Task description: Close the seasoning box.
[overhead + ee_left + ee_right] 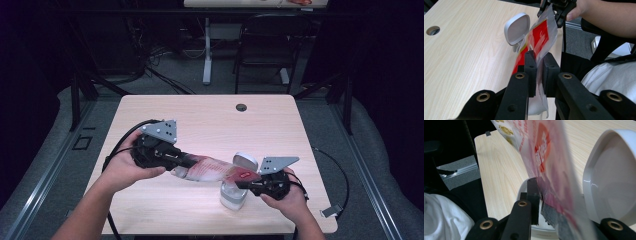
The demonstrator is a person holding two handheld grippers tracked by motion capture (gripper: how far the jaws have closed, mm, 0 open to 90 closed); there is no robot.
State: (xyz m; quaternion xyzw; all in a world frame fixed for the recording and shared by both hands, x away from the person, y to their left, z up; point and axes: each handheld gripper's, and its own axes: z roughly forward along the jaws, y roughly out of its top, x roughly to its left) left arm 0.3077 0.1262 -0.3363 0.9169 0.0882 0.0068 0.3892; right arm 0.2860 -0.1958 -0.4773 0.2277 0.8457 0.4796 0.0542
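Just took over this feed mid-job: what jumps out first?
A red-and-clear plastic bag stretched in the air between the left claw and the right claw, each clamped on one end, over the table's near edge. Right below it stands a white container with its lid flipped open.

pouch (549, 157) print blurred, white container (614, 177) cut off at right edge

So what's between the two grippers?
The red-and-clear bag spans from left gripper to right gripper, passing over the white bin, as seen in the high view.
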